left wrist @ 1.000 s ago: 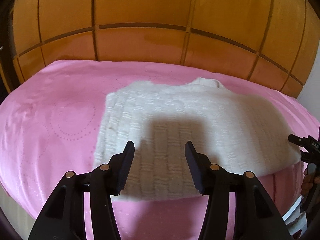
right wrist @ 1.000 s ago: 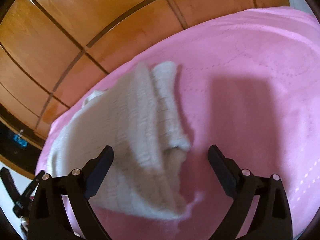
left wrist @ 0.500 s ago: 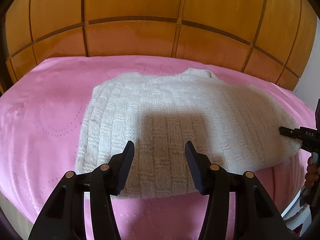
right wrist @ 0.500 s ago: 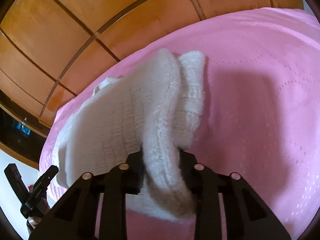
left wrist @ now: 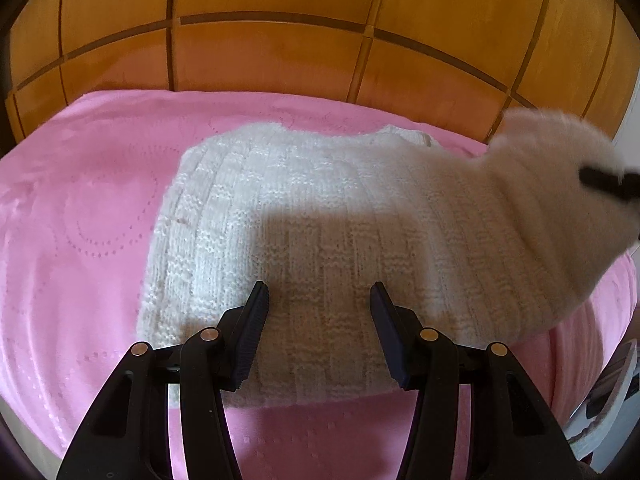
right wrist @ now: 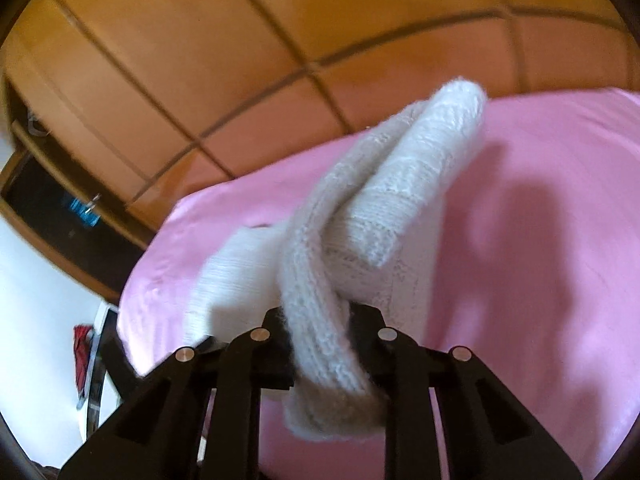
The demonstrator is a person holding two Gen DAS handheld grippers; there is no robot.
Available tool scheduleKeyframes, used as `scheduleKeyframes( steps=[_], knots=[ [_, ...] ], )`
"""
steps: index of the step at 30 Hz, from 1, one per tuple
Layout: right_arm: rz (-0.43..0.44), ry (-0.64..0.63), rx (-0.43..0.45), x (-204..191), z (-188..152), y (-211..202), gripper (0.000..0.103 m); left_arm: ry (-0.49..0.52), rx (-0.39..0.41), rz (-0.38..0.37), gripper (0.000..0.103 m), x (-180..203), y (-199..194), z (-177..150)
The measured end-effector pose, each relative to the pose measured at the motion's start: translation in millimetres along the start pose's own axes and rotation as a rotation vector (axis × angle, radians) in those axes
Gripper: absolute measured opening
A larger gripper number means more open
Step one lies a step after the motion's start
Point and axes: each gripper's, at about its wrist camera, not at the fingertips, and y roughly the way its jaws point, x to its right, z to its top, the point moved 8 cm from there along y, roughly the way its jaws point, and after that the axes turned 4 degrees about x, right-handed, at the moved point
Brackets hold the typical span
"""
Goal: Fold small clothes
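White chunky-knit small sweater (left wrist: 320, 216) spread flat on the pink dotted bedspread (left wrist: 80, 220), in front of an orange wood-panelled headboard (left wrist: 280, 40). Right edge lifted clear of the bed, pinched as a doubled roll of knit (right wrist: 332, 304) between the closed fingers of the right hand-held gripper (right wrist: 320, 320). Gripped at that outer edge, likely so the whole side can swing over the body as one panel rather than bunch. Seen from the left wrist as a blurred raised flap (left wrist: 560, 168), so apparently in motion. Left hand-held gripper (left wrist: 318, 336) open, empty, poised just over the near hem, jaws straddling the middle of the sweater. Probably placed there to pin or steady the cloth against dragging during the fold. Fold judged early: only one side raised, the rest flat.
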Motion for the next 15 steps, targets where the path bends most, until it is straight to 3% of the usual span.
scheduleKeyframes(
  steps=[4,10,15],
  knots=[
    [0.059,-0.087,-0.048,-57,5,34,0.017,-0.009,0.002,-0.002,0.052,-3,-1,0],
    [0.101,-0.162,-0.139,-111,-13,92,0.017,-0.033,0.011,-0.001,0.052,-16,-13,-1],
    [0.080,-0.212,-0.207,-124,-45,130,0.017,-0.172,0.008,-0.064,0.052,-56,-35,-6]
  ],
)
